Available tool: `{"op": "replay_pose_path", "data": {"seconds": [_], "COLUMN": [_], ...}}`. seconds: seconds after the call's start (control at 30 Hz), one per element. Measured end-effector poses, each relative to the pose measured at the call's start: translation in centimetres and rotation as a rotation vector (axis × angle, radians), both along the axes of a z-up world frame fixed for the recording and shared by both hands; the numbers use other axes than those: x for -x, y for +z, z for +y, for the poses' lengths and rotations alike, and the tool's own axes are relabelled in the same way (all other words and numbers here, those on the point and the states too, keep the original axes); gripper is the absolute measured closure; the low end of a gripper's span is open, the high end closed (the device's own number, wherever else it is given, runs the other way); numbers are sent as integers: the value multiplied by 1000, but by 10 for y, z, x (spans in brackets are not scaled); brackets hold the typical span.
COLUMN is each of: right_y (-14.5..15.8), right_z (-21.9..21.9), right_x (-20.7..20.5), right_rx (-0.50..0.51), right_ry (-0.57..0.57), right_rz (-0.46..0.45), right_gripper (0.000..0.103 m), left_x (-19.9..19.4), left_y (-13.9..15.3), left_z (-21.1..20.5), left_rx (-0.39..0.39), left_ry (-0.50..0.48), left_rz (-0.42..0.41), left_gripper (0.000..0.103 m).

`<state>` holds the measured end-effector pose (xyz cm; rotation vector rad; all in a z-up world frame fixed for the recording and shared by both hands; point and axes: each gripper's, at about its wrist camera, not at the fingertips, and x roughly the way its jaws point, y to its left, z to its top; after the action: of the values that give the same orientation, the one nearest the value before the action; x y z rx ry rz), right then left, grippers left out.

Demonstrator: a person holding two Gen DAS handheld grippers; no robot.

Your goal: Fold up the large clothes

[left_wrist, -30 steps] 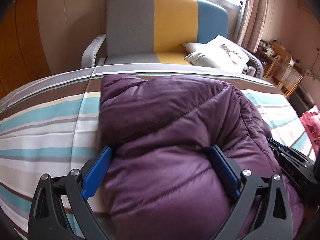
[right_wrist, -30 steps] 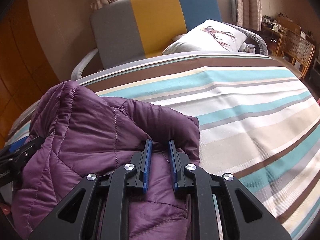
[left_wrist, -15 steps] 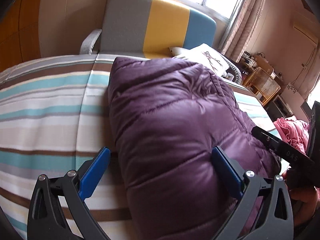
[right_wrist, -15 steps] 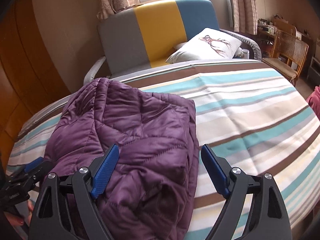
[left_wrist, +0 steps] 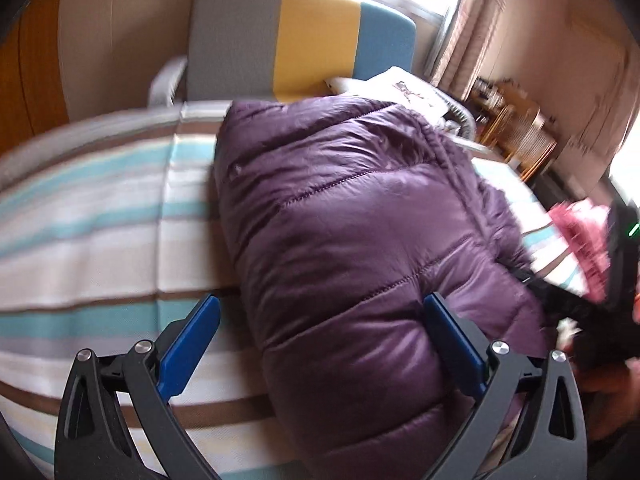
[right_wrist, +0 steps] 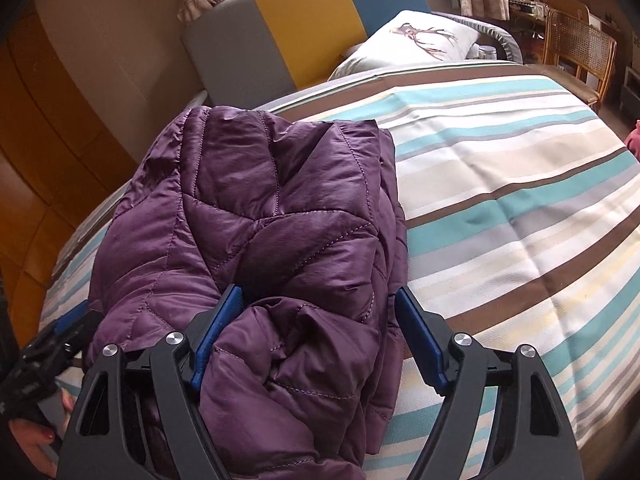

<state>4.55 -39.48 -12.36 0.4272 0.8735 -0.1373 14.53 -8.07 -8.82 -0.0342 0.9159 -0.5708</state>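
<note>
A purple quilted puffer jacket (left_wrist: 352, 216) lies folded in a thick bundle on the striped bed cover (left_wrist: 92, 216). My left gripper (left_wrist: 320, 312) is open, its jaws wide apart astride the near end of the bundle. In the right wrist view the jacket (right_wrist: 260, 216) lies bunched at the bed's left side. My right gripper (right_wrist: 320, 304) is open, with the jacket's rumpled near edge between its blue fingers (right_wrist: 420, 340). The left gripper shows at the lower left of that view (right_wrist: 60, 332), and the right gripper's black body at the right of the left wrist view (left_wrist: 576, 304).
A grey, yellow and blue sofa (right_wrist: 296, 28) stands beyond the bed with a white pillow (right_wrist: 416, 44). A wicker chair (right_wrist: 580, 52) and cluttered shelf are at the right. Pink cloth (left_wrist: 584, 236) lies at the bed's right edge. The striped cover (right_wrist: 520, 184) stretches right.
My right gripper opened and let go of the jacket, then both grippers drew back. The jacket now rests folded on the bed.
</note>
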Motion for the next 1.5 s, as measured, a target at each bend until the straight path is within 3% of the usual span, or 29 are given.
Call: {"op": "replay_pose_path", "data": {"seconds": [0.07,0.17,0.43,0.67,0.73,0.77,0.97,1.17,1.23,1.33,1.4,1.5], "right_y": [1,1,-9,-14,-18,-18,-23,-29,-31,-35,-33,-29], "right_z": [-3,-9,-27,-37,-33,-30,-43,-43,-42,-43,-41,-37], "right_x": [-4,-12,-37,-57,-62,-63,-69,-76,-77,-73,-69,-61], "right_rx": [-10,-37,-124,-177,-208,-219,-264,-252,-262,-308,-301,-299], "right_ry": [27,60,132,154,148,152,166,169,172,168,172,182], "right_rz": [12,30,82,112,121,120,121,126,117,78,47,-4], "right_gripper": [26,26,22,20,24,28,26,22,27,42,49,60], "left_x": [-8,-17,-32,-36,-37,-38,-41,-38,-38,-37,-33,-25], "left_y": [1,-2,-20,-13,-17,-19,-24,-27,-30,-30,-27,-18], "left_z": [10,15,13,6,4,5,17,4,0,-1,-3,-9], "left_rx": [60,53,90,31,9,10,102,55,57,49,64,23], "left_ry": [15,40,-10,-45,-51,-57,-60,-74,-72,-82,-110,-137], "left_rz": [37,59,179,159,151,151,245,219,223,200,186,129], "left_gripper": [2,2,2,2,2,2,2,2,2,4,19,30]}}
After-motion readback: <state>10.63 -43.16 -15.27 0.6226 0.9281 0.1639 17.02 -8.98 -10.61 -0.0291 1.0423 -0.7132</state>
